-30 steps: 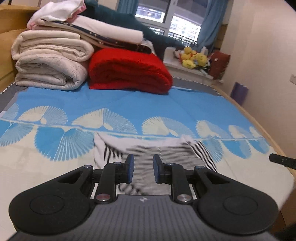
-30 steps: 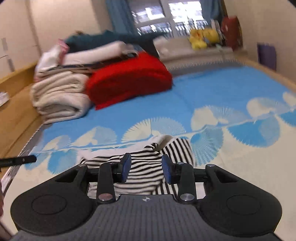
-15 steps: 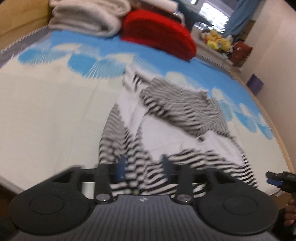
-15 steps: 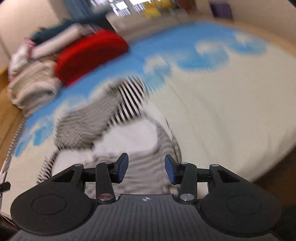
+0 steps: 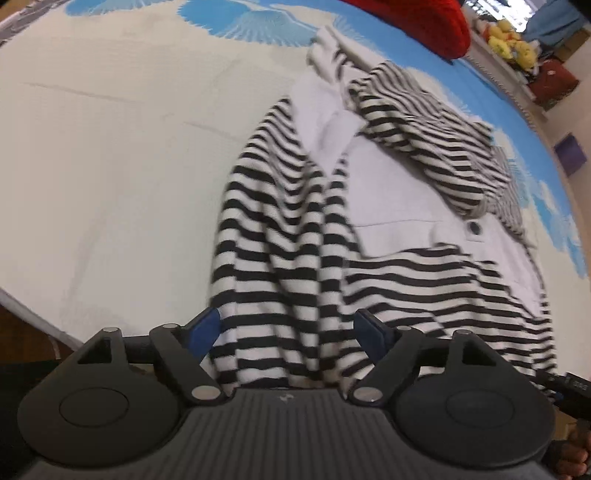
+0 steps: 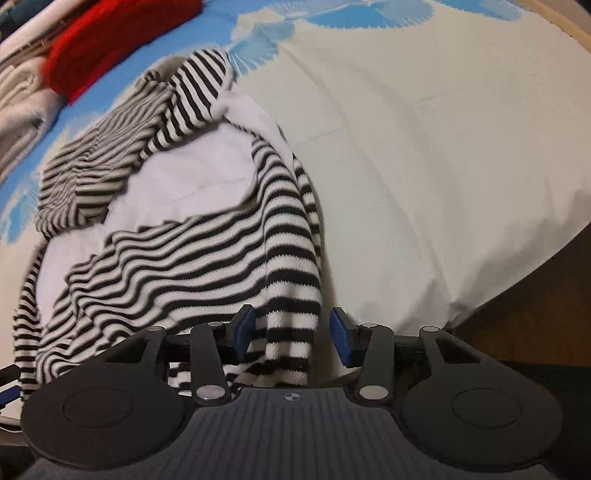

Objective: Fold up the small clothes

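A small black-and-white striped garment [image 5: 280, 229] with a white front panel and a dark button [image 5: 474, 228] lies crumpled on the bed near its front edge. My left gripper [image 5: 285, 325] points steeply down over the garment's left striped sleeve. Its jaws are opening wide, with striped cloth between the blue pads and neither pad pressing on it. My right gripper [image 6: 292, 321] stands over the same garment [image 6: 207, 258] at its right sleeve. The striped cuff [image 6: 290, 343] hangs between the spread pads with a gap on each side.
The cream and blue sheet [image 5: 110, 147] spreads around the garment. A red folded blanket [image 6: 110, 48] and cream folded bedding [image 6: 18, 99] sit at the far end. Yellow plush toys [image 5: 511, 33] lie beyond. The bed edge drops to a wooden floor [image 6: 535, 332].
Both grippers have dropped and tipped down from a level view of the bed to just above the garment's near edge. The left jaws have spread from narrow to wide; the right widened slightly.
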The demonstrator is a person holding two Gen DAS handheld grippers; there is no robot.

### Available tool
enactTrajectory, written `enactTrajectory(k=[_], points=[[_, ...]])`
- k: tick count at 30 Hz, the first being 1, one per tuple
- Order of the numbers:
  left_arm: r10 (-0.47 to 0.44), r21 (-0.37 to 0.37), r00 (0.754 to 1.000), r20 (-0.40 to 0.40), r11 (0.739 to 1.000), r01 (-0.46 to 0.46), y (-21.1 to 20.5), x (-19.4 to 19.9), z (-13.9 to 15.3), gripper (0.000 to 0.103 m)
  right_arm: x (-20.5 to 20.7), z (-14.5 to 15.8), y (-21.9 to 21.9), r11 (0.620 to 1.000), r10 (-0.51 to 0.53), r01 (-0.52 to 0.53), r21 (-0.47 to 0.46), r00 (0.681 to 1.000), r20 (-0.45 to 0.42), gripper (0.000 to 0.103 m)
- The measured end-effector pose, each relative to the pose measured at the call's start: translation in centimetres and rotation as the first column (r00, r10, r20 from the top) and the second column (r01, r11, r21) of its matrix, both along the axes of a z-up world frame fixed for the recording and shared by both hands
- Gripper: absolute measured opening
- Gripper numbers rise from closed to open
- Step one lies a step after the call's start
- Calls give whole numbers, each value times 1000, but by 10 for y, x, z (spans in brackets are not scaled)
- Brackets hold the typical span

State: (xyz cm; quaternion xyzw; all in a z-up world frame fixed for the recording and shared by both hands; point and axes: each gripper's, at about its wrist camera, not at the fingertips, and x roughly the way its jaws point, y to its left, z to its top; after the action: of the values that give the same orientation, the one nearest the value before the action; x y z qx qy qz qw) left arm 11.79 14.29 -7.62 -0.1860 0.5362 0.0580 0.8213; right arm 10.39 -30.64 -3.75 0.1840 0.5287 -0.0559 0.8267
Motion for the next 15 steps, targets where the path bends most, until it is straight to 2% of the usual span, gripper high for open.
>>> enactTrajectory(k=[5, 7, 9, 10, 11, 12, 13, 15], points=[[22, -8, 999, -28, 1000, -22, 5, -1, -8, 82, 4, -8, 5, 999, 4, -5, -34, 1000, -8, 47], [-6, 23, 1000, -29, 1000, 7, -1, -2, -9, 81, 4, -8, 6, 999, 6, -6, -44, 1000, 0, 47], [-40, 83, 999, -19, 996, 42, -8, -3, -7, 60, 3, -9, 7, 999, 10, -10, -53, 1000, 6, 47], [-56, 98, 998, -9, 994, 56, -10, -3, -6, 30, 4, -9, 7, 998, 11, -11, -54, 1000, 6, 42], [-63, 90, 998, 8, 994, 62, -11, -5, -5, 9, 4, -8, 7, 999, 12, -12, -49, 1000, 12, 22], [-58, 78, 998, 35, 995, 55, -10, -6, 0, 9, 4, -6, 6, 999, 8, -8, -33, 1000, 21, 11], [-57, 83, 996, 64, 995, 52, -11, -9, 7, 9, 2, -3, 5, 1000, 1, 0, -12, 999, 41, 6], [-60, 103, 991, 123, 994, 48, -11, -16, 21, 9, -1, 8, 4, 1000, -4, 4, -3, 996, 93, 5]])
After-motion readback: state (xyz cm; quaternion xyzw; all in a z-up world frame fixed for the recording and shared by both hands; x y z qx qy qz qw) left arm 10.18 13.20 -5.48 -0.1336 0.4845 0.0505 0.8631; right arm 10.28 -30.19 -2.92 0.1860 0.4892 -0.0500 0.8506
